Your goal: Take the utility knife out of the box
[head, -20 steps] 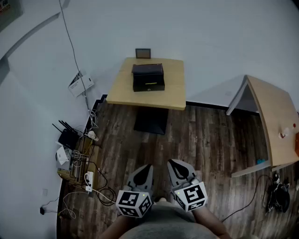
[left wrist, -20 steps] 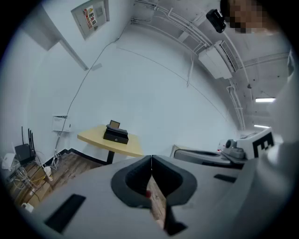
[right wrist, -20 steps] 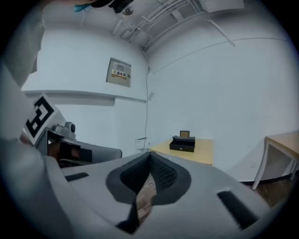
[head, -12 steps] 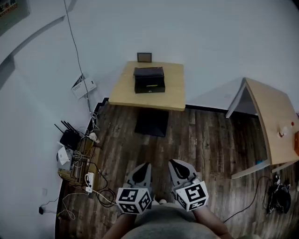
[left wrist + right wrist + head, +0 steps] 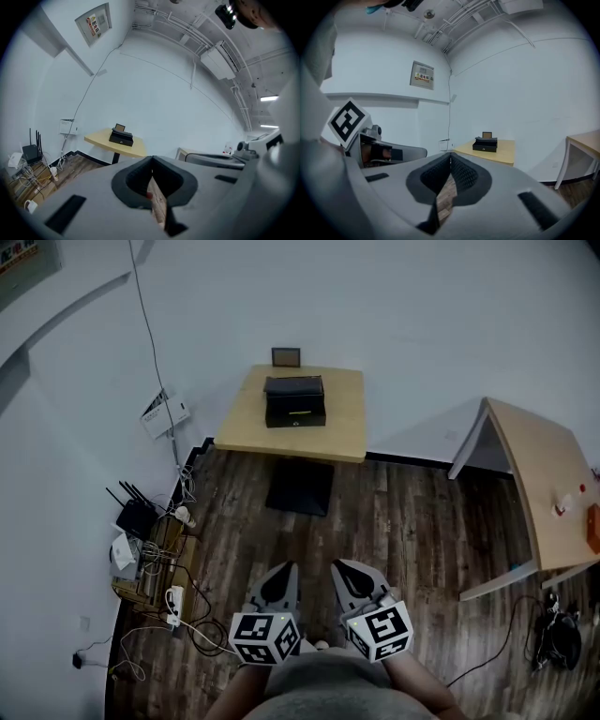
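Change since the earlier frames: in the head view the room slides slightly, the second table (image 5: 539, 474) drifts a little left, and both grippers sit a touch further left, held close to the body as before.

- Left gripper (image 5: 281, 570): clenched. In its own view the jaw tips meet, and we see only floorboards through the hollow behind them. It grasps nothing.
- Right gripper (image 5: 343, 570): likewise clenched, tips together and empty. It hangs just beside the left one, both pointing toward the far wall.
- Box (image 5: 294, 402): black, with a small pale mark on its front. It stands toward the back of the light wooden table (image 5: 246, 423), well apart from both grippers. We cannot tell from here whether its lid is shut.
- Utility knife: not visible to us in any view.
- Small frame (image 5: 286, 356): upright behind the box, against the wall.
- Bare tabletop surrounds the box on the left, right and near sides, with the near edge unobstructed.
- Floor (image 5: 412, 521): dark planks, open between the grippers and the table's dark base (image 5: 300, 487).
- Limits of the open room: the second table's corner and leg at the right, and the cable clutter (image 5: 150, 568) along the left wall.
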The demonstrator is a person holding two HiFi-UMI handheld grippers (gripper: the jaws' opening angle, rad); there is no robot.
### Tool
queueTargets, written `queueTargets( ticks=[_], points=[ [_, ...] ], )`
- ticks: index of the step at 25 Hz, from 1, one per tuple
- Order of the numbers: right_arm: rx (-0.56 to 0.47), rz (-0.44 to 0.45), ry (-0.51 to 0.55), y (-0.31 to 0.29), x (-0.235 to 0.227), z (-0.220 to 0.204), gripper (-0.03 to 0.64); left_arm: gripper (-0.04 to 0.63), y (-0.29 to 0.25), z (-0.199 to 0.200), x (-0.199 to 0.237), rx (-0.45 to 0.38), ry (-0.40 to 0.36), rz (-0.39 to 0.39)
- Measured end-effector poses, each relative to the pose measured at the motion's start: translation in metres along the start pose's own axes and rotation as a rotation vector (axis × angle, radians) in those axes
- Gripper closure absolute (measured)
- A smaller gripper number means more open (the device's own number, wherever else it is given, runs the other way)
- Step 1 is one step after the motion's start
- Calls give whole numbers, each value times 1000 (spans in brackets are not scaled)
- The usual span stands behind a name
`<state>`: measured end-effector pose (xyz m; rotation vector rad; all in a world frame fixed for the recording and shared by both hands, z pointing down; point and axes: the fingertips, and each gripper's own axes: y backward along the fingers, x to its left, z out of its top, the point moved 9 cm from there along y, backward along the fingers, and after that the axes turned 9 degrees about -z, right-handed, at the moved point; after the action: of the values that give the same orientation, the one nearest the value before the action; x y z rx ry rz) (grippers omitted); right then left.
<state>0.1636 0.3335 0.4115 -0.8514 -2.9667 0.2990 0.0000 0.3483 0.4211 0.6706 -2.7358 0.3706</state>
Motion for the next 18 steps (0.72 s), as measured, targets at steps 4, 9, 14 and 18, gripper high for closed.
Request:
queueTargets(
  ticks=[4,9,14,18],
  points=[
    [8,18,-3,-2,0,0,617,592,-3,-2,-1,20,7,1],
    [26,46,9,-7,1,-1,617,592,-7,-6,-3,40,22,-4],
    [30,51,-10,-21,-3,2,617,592,-17,-5,5,52,35,-9],
    [29,62,-25,-38,-8,5,616,592,-33,-1,21,51,51,-11]
  ],
)
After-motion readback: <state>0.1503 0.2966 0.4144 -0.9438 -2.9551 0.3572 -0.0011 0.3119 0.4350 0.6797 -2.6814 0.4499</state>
